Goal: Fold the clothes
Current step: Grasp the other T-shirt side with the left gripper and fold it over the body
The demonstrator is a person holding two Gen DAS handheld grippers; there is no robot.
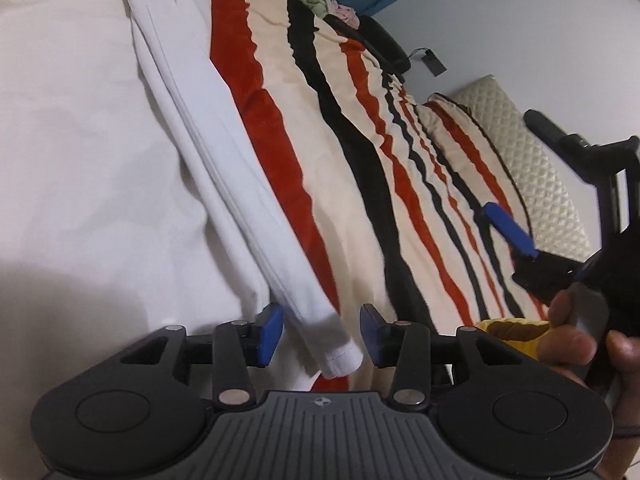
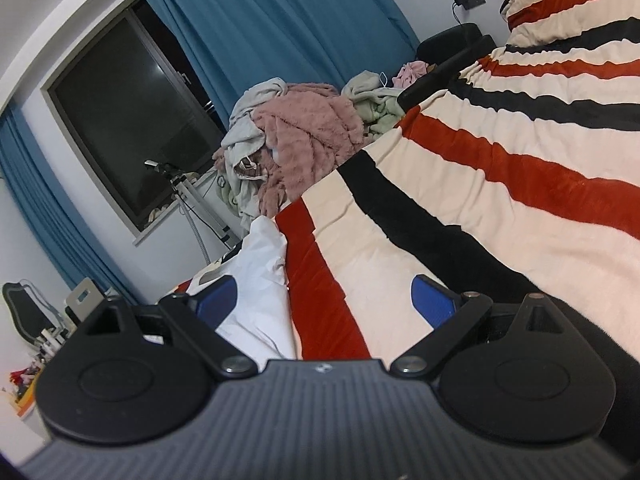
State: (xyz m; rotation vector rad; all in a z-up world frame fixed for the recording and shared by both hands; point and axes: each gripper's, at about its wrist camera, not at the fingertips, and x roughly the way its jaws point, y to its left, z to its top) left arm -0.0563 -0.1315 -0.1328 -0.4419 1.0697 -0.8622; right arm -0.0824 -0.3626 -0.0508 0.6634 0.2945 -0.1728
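Observation:
A white garment (image 1: 100,152) lies spread on the striped blanket (image 1: 352,160). Its long sleeve (image 1: 224,168) runs diagonally down to a hemmed cuff (image 1: 340,356). My left gripper (image 1: 322,336) is open, its blue pads on either side of the cuff, not closed on it. My right gripper (image 2: 326,304) is open and empty, low over the blanket (image 2: 500,184), with the white garment's edge (image 2: 260,280) by its left pad. The right gripper also shows at the right of the left wrist view (image 1: 508,228), held by a hand.
A heap of pink, grey and green clothes (image 2: 304,132) sits at the bed's far end. Behind it are blue curtains (image 2: 280,16), a dark window (image 2: 120,108) and a tripod (image 2: 188,196). A quilted cream headboard (image 1: 532,152) and a black chair (image 1: 592,160) stand on the right.

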